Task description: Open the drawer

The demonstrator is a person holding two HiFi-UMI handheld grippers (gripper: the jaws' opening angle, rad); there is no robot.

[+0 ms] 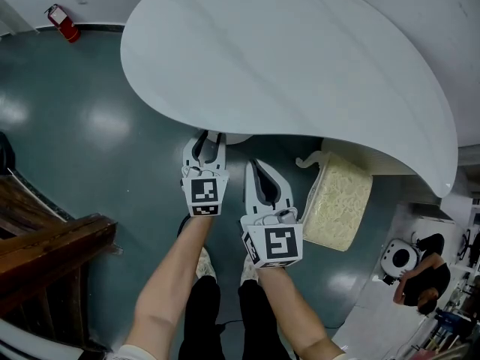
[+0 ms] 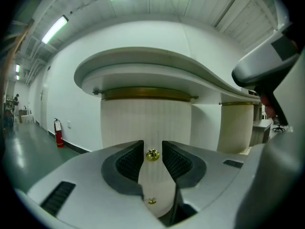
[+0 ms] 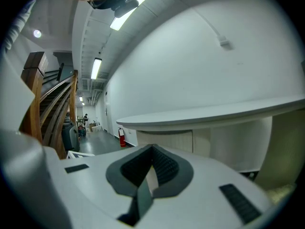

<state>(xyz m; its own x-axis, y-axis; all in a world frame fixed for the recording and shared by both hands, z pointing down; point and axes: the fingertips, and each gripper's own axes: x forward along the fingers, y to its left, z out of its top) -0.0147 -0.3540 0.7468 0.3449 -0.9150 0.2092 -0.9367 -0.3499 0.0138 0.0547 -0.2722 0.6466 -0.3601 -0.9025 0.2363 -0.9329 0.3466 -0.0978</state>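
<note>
A cream fluted pedestal [image 2: 143, 120] stands under the white curved countertop [image 1: 300, 66]. A small brass drawer knob [image 2: 152, 154] sits on its front, with a second knob [image 2: 151, 201] below it. My left gripper [image 2: 152, 148] is open, and the upper knob shows in the gap between its pads without touching them. In the head view the left gripper [image 1: 211, 136] reaches just under the counter's edge, which hides the pedestal. My right gripper [image 1: 256, 165] hangs beside it, a little further back, shut on nothing [image 3: 152, 149].
A second cream pedestal [image 1: 337, 201] stands to the right under the counter. A red fire extinguisher [image 1: 64, 22] is by the far wall. Wooden stair railing [image 1: 45, 246] lies at my left. A person [image 1: 420, 276] is at the lower right. The floor is dark green.
</note>
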